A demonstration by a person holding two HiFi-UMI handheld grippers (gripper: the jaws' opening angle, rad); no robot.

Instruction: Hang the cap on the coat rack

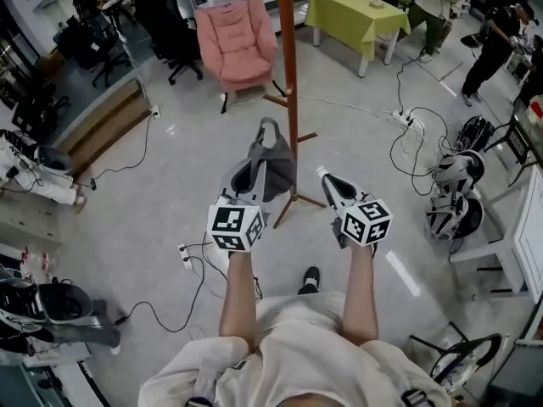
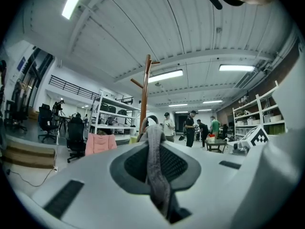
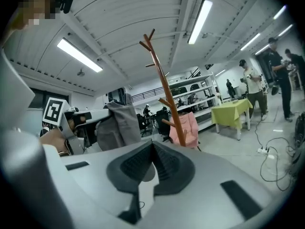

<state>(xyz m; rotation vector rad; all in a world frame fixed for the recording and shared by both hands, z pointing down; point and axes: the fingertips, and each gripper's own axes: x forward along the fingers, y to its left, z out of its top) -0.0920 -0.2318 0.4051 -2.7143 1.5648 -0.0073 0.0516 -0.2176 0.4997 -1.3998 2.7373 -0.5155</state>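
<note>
approach step: my left tool (image 1: 248,176) is clamped on the grey cap (image 1: 277,166), rack (image 1: 289,75) just ahead of it; right tool (image 1: 326,178) closed, empty. next i must raise the cap onto a peg (image 2: 137,83).

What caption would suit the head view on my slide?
The left gripper holds a grey cap beside the wooden coat rack; the right gripper is empty.

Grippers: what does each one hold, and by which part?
The left gripper pinches the grey cap by a fold of its fabric. The right gripper holds nothing.
</note>
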